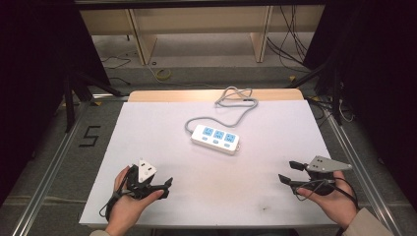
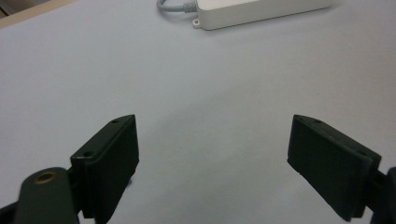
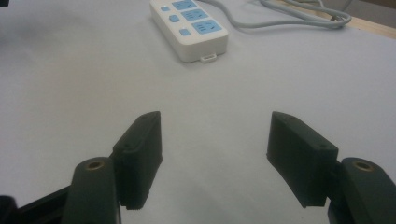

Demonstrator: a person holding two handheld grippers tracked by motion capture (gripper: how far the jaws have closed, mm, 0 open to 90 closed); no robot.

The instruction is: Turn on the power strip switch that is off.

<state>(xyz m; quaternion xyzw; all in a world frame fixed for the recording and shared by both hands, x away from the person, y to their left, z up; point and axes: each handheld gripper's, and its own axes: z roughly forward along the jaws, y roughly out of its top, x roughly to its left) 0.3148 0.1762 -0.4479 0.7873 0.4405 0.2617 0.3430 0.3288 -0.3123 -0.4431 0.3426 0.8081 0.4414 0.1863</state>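
Note:
A white power strip (image 1: 216, 138) with three blue sockets lies in the middle of the white table top (image 1: 162, 123). Its grey cord (image 1: 235, 101) loops away toward the far edge. My left gripper (image 1: 167, 187) rests low at the near left, held in a hand, jaws open and empty. At the near right my right gripper (image 1: 290, 172) is also held in a hand, open with nothing between its jaws. In the left gripper view the left gripper (image 2: 212, 154) faces the strip's side (image 2: 261, 11). In the right gripper view the right gripper (image 3: 215, 140) looks toward the strip's end (image 3: 191, 28) and cord (image 3: 299, 16).
The table's wooden far edge (image 1: 177, 95) shows beyond the white sheet. Metal rails (image 1: 49, 162) run along both sides, and a floor marking (image 1: 90, 136) lies at the left. Cables (image 1: 290, 44) and shelf legs stand on the floor behind the table.

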